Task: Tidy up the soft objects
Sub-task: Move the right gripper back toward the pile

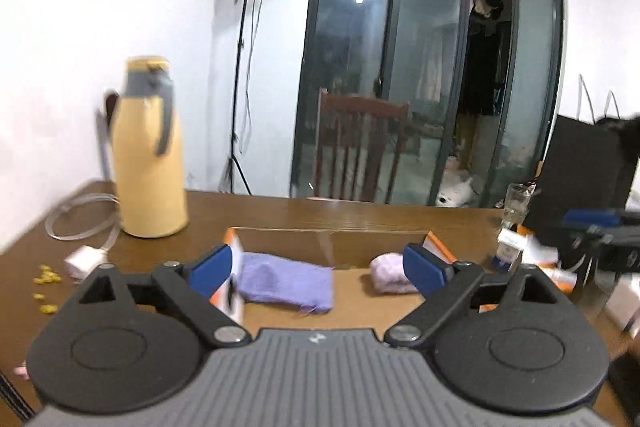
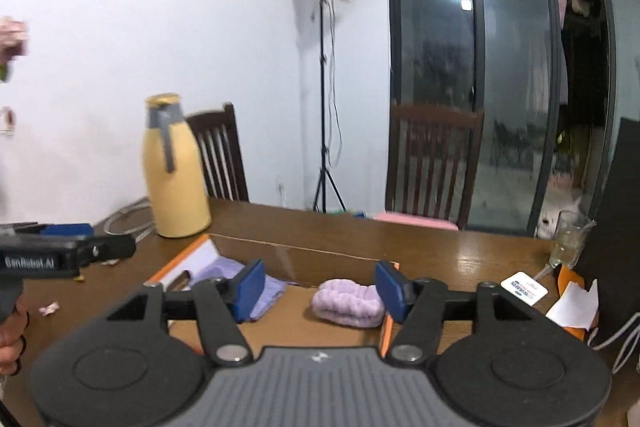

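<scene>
An open cardboard box (image 1: 348, 241) (image 2: 296, 259) with orange-edged flaps lies on the wooden table. Inside it rest a flat purple cloth (image 1: 288, 283) (image 2: 266, 293) on the left and a rolled lilac cloth (image 1: 390, 273) (image 2: 348, 303) on the right. My left gripper (image 1: 318, 269) hovers over the box's near side, open, with nothing between its blue pads. My right gripper (image 2: 320, 289) is also open and empty above the box, its right pad in front of the lilac roll's end. Each gripper shows at the edge of the other's view.
A tall yellow thermos (image 1: 148, 155) (image 2: 176, 167) stands at the table's back left beside a white cable and charger (image 1: 82, 261). A glass (image 2: 568, 241), cards and papers (image 2: 524, 287) and a black box (image 1: 580, 179) crowd the right. Chairs (image 2: 434, 159) stand behind.
</scene>
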Tool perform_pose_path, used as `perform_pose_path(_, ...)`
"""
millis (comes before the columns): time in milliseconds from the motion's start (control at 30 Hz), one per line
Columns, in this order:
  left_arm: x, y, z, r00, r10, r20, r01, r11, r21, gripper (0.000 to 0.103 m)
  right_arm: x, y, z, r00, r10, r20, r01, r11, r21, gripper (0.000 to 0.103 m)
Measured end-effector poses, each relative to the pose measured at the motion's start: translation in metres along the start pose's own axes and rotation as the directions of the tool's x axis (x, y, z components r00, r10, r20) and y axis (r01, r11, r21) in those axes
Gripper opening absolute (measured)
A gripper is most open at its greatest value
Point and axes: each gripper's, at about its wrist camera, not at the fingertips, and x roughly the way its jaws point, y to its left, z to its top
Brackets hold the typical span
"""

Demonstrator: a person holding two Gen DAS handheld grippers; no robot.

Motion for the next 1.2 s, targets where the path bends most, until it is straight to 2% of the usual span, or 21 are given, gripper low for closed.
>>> perform_pose_path(133, -0.059, 0.000, -0.039, 0.996, 0.022, 0.090, -0.026, 0.998, 0.049, 0.100, -0.050, 0.027, -0.038, 0.995, -0.027, 0.096, 0.029, 0.999, -0.026, 0.075)
perform_pose_path(200, -0.088, 0.001, -0.059, 0.990, 0.038, 0.136, -0.047, 0.997, 0.067, 0.102, -0.071, 0.038, -0.054, 0.993, -0.015, 0.121, 0.019, 0.999, -0.030, 0.079)
perform_pose_path(267, -0.112, 0.003, -0.077, 0.981, 0.084, 0.176, -0.096, 0.994, 0.060, 0.102, -0.094, 0.049, -0.074, 0.990, -0.010, 0.143, 0.017, 0.999, -0.045, 0.087)
perform_pose_path(367, -0.142, 0.001, -0.106, 0.958, 0.157, 0.241, -0.180, 0.980, 0.080, 0.103, -0.130, 0.064, -0.105, 0.982, -0.015, 0.187, 0.033, 0.995, -0.095, 0.089)
perform_pose_path(433, -0.156, 0.000, -0.124, 0.951, 0.188, 0.247, -0.214, 0.973, 0.082, 0.103, -0.152, 0.070, -0.125, 0.977, -0.027, 0.211, 0.047, 0.994, -0.094, 0.093)
perform_pose_path(533, -0.173, 0.006, -0.146, 0.949, 0.214, 0.231, -0.224, 0.974, 0.019, 0.103, -0.174, 0.073, -0.154, 0.975, -0.034, 0.221, 0.044, 0.998, -0.040, 0.098)
perform_pose_path(667, -0.188, 0.013, -0.166, 0.949, 0.239, 0.207, -0.243, 0.970, -0.002, 0.103, -0.180, 0.072, -0.188, 0.985, -0.035, 0.171, 0.044, 0.998, -0.053, 0.098)
perform_pose_path(767, -0.186, 0.017, -0.169, 0.945, 0.247, 0.212, -0.256, 0.967, 0.013, 0.103, -0.170, 0.073, -0.203, 0.990, -0.075, 0.116, 0.084, 0.993, -0.081, 0.098)
perform_pose_path(1000, -0.180, 0.019, -0.169, 0.950, 0.241, 0.200, -0.245, 0.970, -0.003, 0.103, -0.164, 0.077, -0.203, 0.989, -0.089, 0.115, 0.096, 0.994, -0.057, 0.098)
perform_pose_path(1200, -0.158, 0.015, -0.174, 0.967, 0.220, 0.130, -0.222, 0.975, 0.001, 0.103, -0.144, 0.072, -0.204, 0.991, -0.108, 0.075, 0.109, 0.994, -0.007, 0.096)
